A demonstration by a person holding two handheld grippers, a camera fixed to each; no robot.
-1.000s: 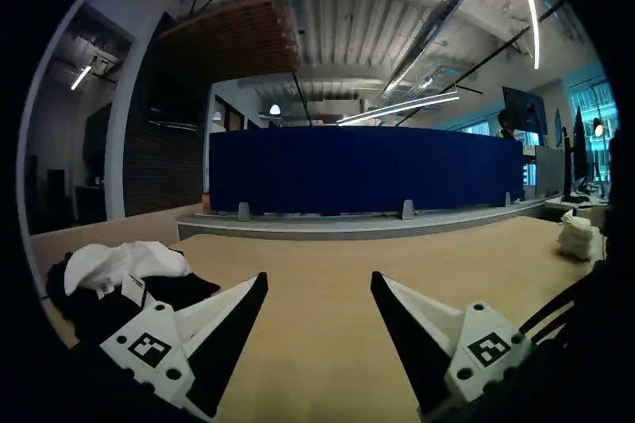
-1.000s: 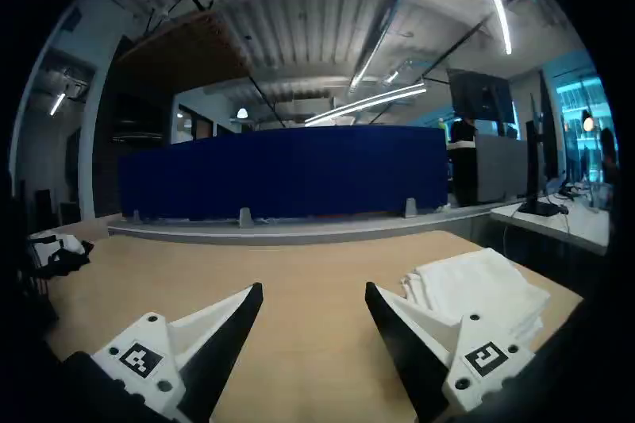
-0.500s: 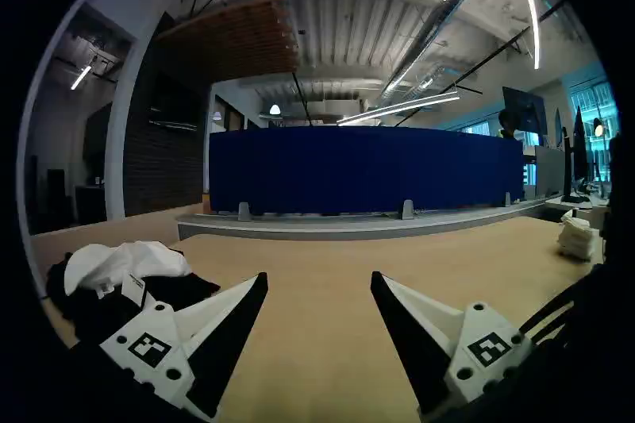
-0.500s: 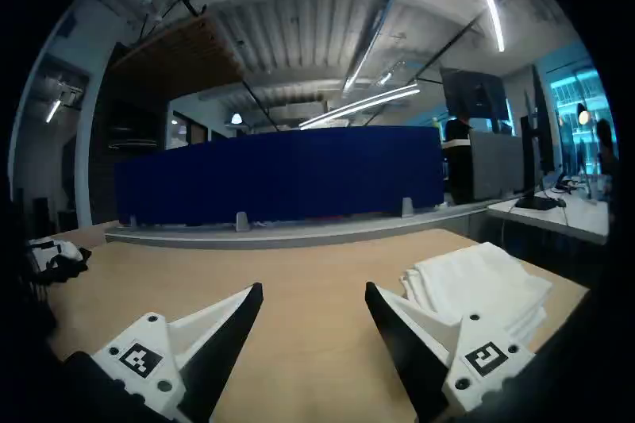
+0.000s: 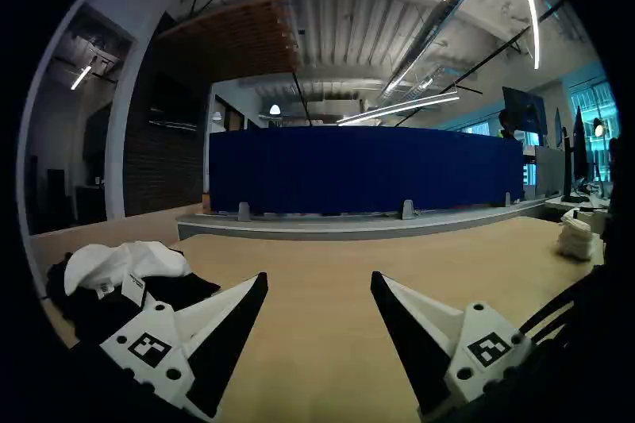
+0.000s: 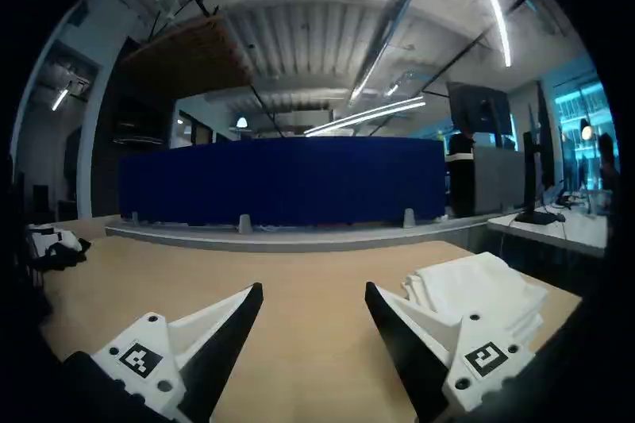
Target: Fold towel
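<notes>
Two grippers, both idle above one pale wooden table (image 5: 333,260).

1. Left gripper (image 5: 317,275): white fingers with black inner faces, spread wide, nothing between them. Each finger carries a square black-and-white marker (image 5: 151,348). The tips hang just over bare tabletop.

2. Right gripper (image 6: 312,286): same build, fingers likewise spread wide and empty, over bare tabletop.

3. Stack of folded white towels (image 6: 476,288): lies flat on the table at 4 o'clock in the right gripper view, just beyond the right-hand finger, near the table's edge. The same stack sits small and far off at 3 o'clock in the left gripper view.

4. Heap of white and black cloth (image 5: 119,268): crumpled on the table at 8 o'clock in the left gripper view, just behind the left-hand finger. A white piece with a sewn-in tag lies on top of the dark cloth; it is probably a towel, though the edge of the view is too warped to be sure. The heap also appears at 9 o'clock in the right gripper view, well apart from that gripper.

5. Blue partition (image 5: 357,169): upright along the far side of the table at 12 o'clock, standing on a grey base rail (image 5: 357,226).

6. Monitor (image 6: 479,109): dark screen, raised behind the partition at 2 o'clock in the right gripper view.

7. Strip lights (image 5: 397,108): long bright lines on the ribbed ceiling.
</notes>
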